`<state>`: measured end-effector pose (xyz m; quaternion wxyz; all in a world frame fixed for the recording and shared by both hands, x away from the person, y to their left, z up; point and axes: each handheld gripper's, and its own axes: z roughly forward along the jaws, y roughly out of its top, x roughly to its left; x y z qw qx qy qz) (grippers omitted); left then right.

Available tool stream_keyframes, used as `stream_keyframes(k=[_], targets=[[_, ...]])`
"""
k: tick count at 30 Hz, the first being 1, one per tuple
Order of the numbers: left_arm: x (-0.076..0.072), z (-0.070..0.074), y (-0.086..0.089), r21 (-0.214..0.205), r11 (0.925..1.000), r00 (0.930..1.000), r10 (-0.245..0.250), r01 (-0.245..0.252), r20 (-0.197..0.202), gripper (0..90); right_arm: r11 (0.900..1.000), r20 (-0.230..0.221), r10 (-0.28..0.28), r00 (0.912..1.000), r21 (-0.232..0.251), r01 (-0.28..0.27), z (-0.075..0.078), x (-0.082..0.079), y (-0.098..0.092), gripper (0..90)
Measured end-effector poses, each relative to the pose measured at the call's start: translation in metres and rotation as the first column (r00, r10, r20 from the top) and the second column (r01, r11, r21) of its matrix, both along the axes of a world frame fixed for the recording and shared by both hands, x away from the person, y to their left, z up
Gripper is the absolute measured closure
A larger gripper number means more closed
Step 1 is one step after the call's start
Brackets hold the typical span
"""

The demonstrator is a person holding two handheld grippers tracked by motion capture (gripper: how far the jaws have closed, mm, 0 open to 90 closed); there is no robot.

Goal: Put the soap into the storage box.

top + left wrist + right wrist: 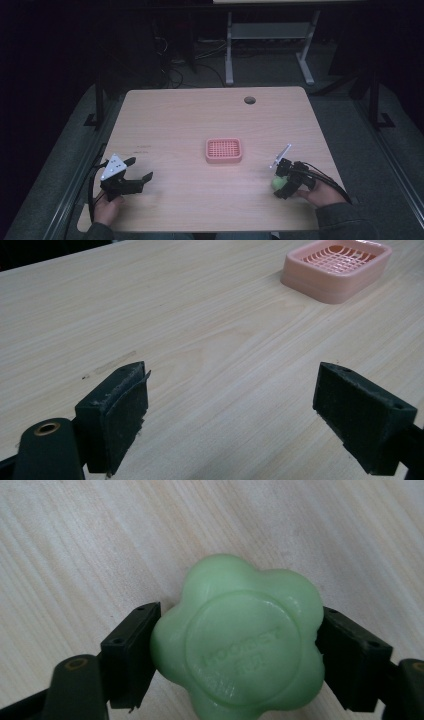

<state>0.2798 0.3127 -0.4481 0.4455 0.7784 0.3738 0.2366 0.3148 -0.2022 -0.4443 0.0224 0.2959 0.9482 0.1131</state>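
Green soap [239, 637] is clamped between right gripper [286, 181] jaws at near-right of counter [190, 115]; left gripper [134, 169] jaws are held wide apart, nothing gripped. Pink dish [223, 150] sits mid-counter. Risk: lobed, slick soap could be squeezed out if grip is uneven.

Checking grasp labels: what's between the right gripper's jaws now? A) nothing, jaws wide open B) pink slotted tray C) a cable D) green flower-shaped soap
D. In the right gripper view, the green flower-shaped soap sits pinched between both black jaws of the right gripper, above the table; the pink tray lies apart at the table's middle.
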Motion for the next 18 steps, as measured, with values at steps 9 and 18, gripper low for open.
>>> stream_keyframes(k=[9,18], targets=[[0.0001,0.0001,0.0001,0.003,1.0000,1.0000,-0.001,0.001,-0.001,14.1,1.0000,0.003,0.000,1.0000,-0.003,0.000,0.0002,-0.0006,0.0005,24.7],[0.0002,0.0000,0.0012,0.000,1.0000,1.0000,0.003,-0.003,0.005,14.1,0.9999,0.017,0.011,0.9998,0.002,-0.011,0.0003,-0.0017,-0.0002,25.2]])
